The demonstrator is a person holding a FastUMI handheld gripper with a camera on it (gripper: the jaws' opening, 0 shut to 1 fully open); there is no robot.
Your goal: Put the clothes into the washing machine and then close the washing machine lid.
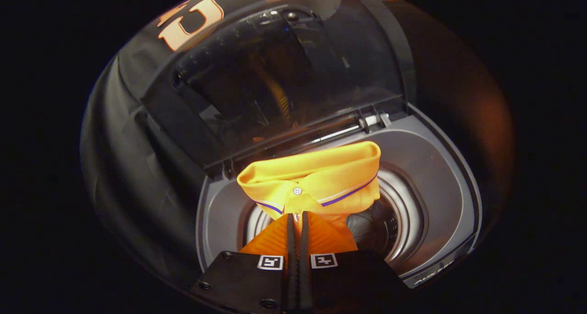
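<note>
Dangling shirt (pixel 316 176) over drum (pixel 394 213), gripper (pixel 298 220) clamped

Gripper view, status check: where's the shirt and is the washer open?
Gripper shut on yellow shirt. Shirt hanging over the open drum. Lid up behind it. Nothing blocking the opening.

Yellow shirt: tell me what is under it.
The washer's drum opening lies under the yellow shirt, which the gripper pinches. The shirt hides the drum's bottom.

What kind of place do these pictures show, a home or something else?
Probably a staged laundry booth: a grey top-loading washing machine with raised dark lid, a yellow collared shirt held by the gripper, black cloth wall behind.
</note>
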